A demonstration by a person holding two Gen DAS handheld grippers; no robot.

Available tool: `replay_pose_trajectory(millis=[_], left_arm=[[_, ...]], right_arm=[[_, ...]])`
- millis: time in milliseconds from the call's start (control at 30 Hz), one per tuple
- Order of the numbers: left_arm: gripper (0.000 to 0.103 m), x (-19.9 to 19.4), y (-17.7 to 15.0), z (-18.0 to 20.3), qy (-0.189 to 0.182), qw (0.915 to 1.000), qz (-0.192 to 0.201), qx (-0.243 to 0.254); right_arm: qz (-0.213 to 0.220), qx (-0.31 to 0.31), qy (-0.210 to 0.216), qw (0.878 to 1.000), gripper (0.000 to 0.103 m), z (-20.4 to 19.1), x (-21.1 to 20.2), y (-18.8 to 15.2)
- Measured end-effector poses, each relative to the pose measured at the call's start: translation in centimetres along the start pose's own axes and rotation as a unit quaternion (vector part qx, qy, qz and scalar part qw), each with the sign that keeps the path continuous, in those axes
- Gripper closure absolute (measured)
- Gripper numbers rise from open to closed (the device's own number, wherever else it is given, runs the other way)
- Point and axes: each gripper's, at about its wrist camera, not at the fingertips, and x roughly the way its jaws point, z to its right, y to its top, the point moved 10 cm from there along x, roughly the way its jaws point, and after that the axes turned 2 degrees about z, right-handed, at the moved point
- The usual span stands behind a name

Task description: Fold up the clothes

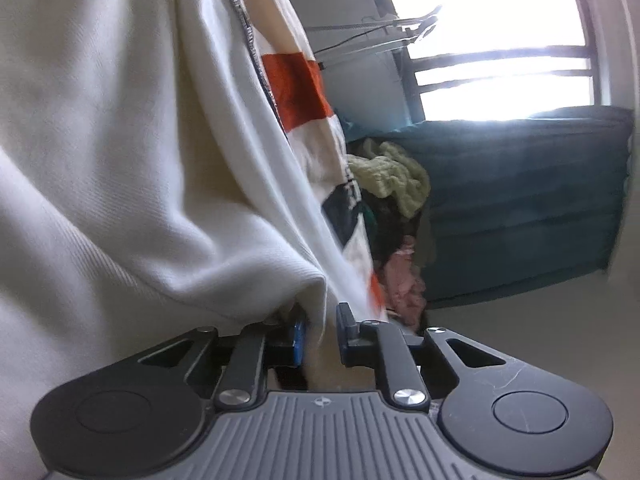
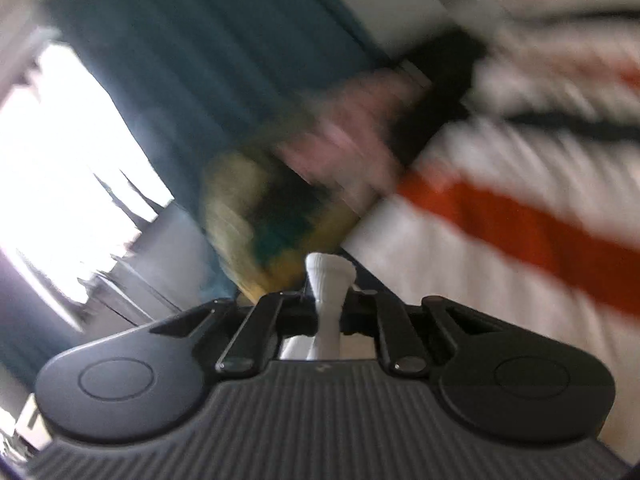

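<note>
Left wrist view. The white garment (image 1: 132, 168) fills the left and centre of the frame, hanging with its long axis running from the top of the frame down toward the left gripper (image 1: 320, 336). Its folds converge to a gathered edge that passes between the two fingers; the jaws stand nearly together and are clamped on that cloth. An orange block (image 1: 294, 88) and dark lettering show on the garment's right-hand side, along with a dark stitched seam near the top. The garment's top and left edges are cut off by the frame, so its full outline cannot be read. Behind it, a heap of other clothes (image 1: 394, 200), pale green above, dark and pink below, lies against a teal sofa (image 1: 520, 192). A bright window (image 1: 500, 20) is washed out; nothing can be read through it. A metal rack (image 1: 372, 36) crosses in front of it.

Right wrist view. The frame is heavily smeared by motion. The right gripper (image 2: 330, 304) has its jaws closed on a narrow bunch of white fabric that stands upright between the fingers and flares slightly above them. The garment spreads across the right half, its orange stripe running diagonally from centre toward the lower right. The heap of clothes and the sofa appear only as blurred colour patches at centre and upper left; no detail can be made out there
</note>
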Motion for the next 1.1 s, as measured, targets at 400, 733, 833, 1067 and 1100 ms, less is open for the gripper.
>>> replay_pose_trajectory(millis=[400,733,833,1067,1100], left_arm=[[0.07,3.1,-0.1,-1.6,0.042,0.9988,-0.018,0.016],[0.1,4.4,0.6,-0.3,0.018,0.9992,0.006,0.034],[0.1,3.5,1.2,1.0,-0.023,0.9996,0.017,0.005],[0.1,1.3,-0.1,0.2,0.0,0.9998,-0.018,-0.007],[0.1,1.2,-0.4,0.1,0.017,0.9995,-0.024,0.009]], right_arm=[[-0.026,-0.032,-0.097,0.994,0.091,8.2,3.2,-3.8],[-0.014,-0.045,-0.065,0.997,0.091,5.7,2.3,-1.9],[0.024,-0.085,-0.047,0.995,0.091,3.6,0.9,0.5],[-0.033,-0.043,-0.111,0.992,0.091,14.2,-3.0,-3.8],[-0.048,-0.023,-0.118,0.992,0.091,16.2,-3.9,-5.2]])
